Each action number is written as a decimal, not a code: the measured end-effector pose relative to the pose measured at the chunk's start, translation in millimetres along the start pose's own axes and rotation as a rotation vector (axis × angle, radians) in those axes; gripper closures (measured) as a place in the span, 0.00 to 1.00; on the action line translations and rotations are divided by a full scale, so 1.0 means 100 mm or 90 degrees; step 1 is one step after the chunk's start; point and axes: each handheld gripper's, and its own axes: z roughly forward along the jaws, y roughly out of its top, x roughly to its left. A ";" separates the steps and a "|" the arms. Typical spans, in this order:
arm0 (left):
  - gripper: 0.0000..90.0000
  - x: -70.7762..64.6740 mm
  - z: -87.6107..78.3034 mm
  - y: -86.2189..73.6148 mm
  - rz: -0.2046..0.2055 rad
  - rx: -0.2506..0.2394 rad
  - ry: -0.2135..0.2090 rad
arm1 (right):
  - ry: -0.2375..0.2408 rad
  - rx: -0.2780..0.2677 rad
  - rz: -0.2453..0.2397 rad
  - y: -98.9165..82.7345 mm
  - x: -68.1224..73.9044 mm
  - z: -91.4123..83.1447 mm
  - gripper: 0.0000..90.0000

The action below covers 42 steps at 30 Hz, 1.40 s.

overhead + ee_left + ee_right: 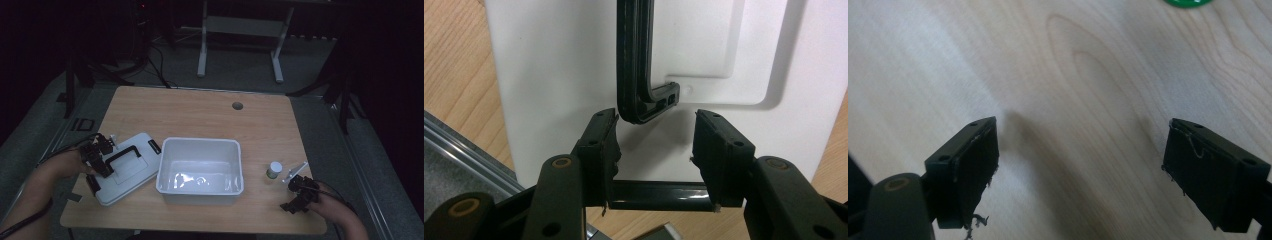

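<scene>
Dim surroundings frame a pale wooden table (200,112) with a cable hole near its far edge. At the lower left of the high view lies a white lid (131,169) with a black handle (121,153), flat on the wood and just beside an open white storage bin (200,170) at the centre. The left gripper (100,159) sits over the lid's near end; in the left gripper view its jaws stand parted on either side of the corner of the black handle (639,95), close to it but not yet closed on it. At the lower right, the right gripper (298,192) rests near the table edge with its jaws spread wide and nothing between them, over bare wood. A small white-capped jar (274,170) stands just beside it, between it and the bin.

The handle's corner sits near the left jaw, off centre. Closing there could catch only the bend, so the lid might swing or slip when lifted and knock the bin's rim. The jar is close enough to the right gripper that a careless sweep could tip it.
</scene>
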 end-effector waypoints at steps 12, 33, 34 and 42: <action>0.57 0.01 -0.04 -0.03 -0.004 0.004 0.001 | 0.041 0.153 -0.126 0.24 0.03 -0.14 0.16; 0.58 0.01 -0.01 -0.05 0.002 0.008 0.001 | -0.015 0.167 -0.177 0.56 -0.11 -0.18 0.19; 0.57 0.01 -0.01 -0.05 0.002 0.008 0.000 | -0.011 0.165 -0.173 0.57 -0.14 -0.19 0.19; 0.57 0.00 -0.02 -0.06 0.004 0.008 0.001 | -0.012 0.154 -0.157 0.73 -0.32 -0.26 0.25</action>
